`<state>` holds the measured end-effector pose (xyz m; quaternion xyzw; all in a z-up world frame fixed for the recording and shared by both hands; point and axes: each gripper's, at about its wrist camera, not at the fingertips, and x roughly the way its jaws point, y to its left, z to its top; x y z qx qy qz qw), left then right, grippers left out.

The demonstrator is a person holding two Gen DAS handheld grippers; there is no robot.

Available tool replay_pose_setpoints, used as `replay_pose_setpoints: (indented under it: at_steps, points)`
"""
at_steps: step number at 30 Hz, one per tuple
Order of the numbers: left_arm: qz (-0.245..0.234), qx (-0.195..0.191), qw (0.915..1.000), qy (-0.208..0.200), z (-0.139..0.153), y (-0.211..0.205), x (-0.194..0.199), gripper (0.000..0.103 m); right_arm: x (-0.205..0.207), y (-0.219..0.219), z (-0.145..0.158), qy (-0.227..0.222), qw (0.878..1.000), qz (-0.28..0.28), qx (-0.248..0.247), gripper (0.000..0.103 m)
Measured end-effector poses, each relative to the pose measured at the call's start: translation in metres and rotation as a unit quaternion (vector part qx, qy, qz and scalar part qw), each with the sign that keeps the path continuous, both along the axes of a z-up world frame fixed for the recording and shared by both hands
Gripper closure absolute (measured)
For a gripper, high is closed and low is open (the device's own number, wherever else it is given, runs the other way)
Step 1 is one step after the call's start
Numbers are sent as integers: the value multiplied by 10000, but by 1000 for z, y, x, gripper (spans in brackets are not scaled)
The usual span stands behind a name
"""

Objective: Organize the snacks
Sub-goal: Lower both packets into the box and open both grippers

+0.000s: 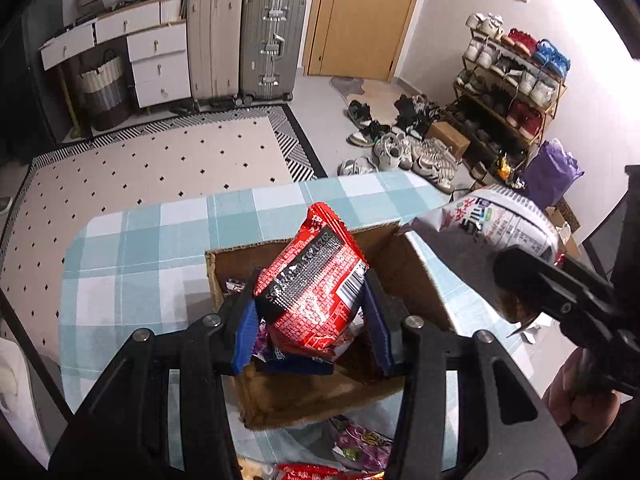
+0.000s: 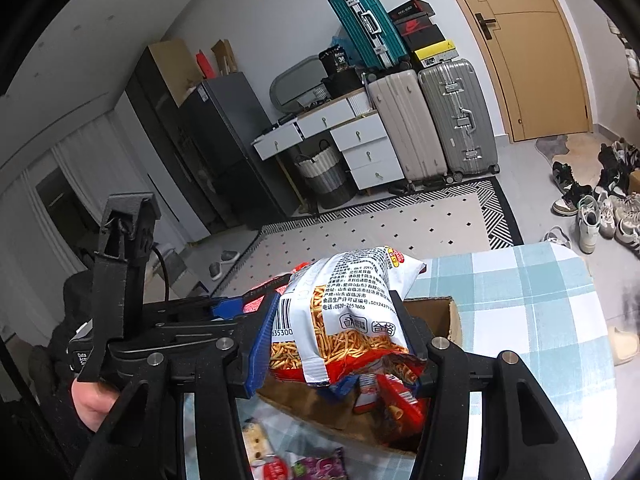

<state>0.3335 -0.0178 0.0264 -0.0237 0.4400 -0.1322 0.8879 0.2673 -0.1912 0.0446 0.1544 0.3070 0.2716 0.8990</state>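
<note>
Snacks are being gathered at an open cardboard box that stands on the bench, which is covered by a blue-and-white checked cloth. In the left wrist view, the left hand-held gripper clamps a red snack packet between its blue pads at lower centre, the packet tilted over the box opening, with more packets lying inside beneath it. At the right edge of that view the right hand-held gripper holds a white snack bag above the box's right wall. In the right wrist view that white bag, printed with thin fried sticks, fills the lower centre, pinched between the pads over the box. Loose packets lie on the cloth at the bottom of the frame.
</note>
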Motion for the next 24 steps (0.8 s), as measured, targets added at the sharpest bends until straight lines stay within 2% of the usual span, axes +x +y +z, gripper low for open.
replay_pose_setpoints:
  at_steps: [5, 12, 14, 15, 17, 19, 24]
  points:
    - [-41, -122, 9997, 204, -32, 1, 18, 59, 18, 3, -21, 122, 9999, -11, -102, 51]
    - [-117, -281, 9989, 367, -62, 2, 35, 59, 34, 1, -48, 291, 9995, -26, -84, 48]
    - [-51, -280, 9986, 437, -68, 4, 39, 53, 38, -2, -52, 327, 9995, 5, 14, 42]
    - [4, -276, 9985, 469, -71, 7, 40, 44, 40, -3, -53, 323, 9995, -16, 8, 36]
    - [149, -223, 9987, 427, -72, 14, 39, 36, 38, -5, -53, 268, 9996, -26, 23, 35]
    - [139, -257, 9991, 300, -68, 19, 33, 31, 34, -6, -52, 260, 9997, -32, 24, 35]
    - [187, -122, 9997, 45, -53, 25, 11, 28, 21, -11, -42, 139, 9999, -82, 28, 33]
